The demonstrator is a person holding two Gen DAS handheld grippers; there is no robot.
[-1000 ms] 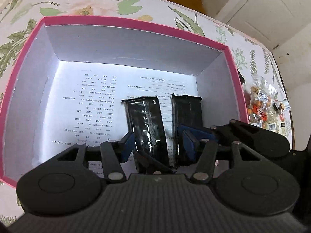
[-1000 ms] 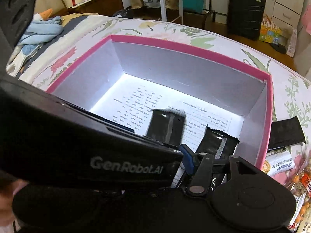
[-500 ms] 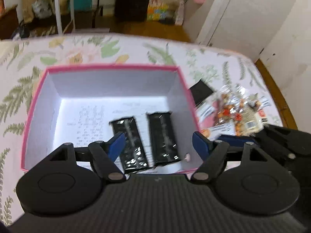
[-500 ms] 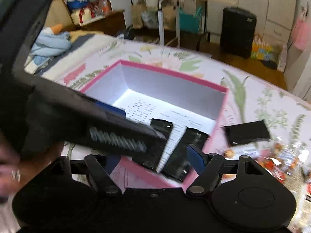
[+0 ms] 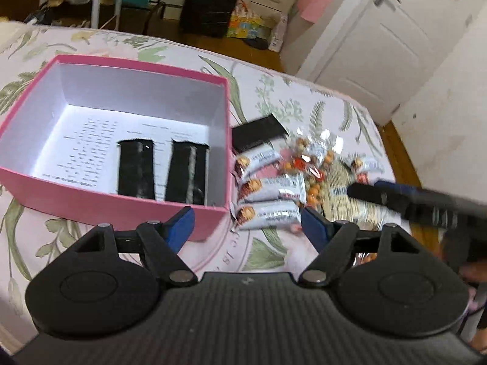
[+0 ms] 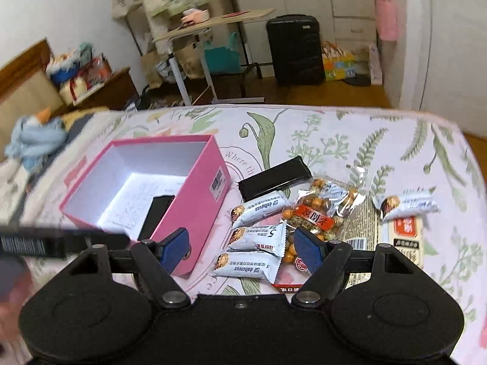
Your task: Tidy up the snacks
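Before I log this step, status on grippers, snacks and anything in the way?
Left gripper closing, empty; right gripper open, empty. Two black bars in pink box; other snacks beside it. Nothing blocking.

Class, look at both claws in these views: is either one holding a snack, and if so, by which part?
Nothing is held. The left claw, its jaws closing, and the right claw are both empty; nothing sits between their pads.
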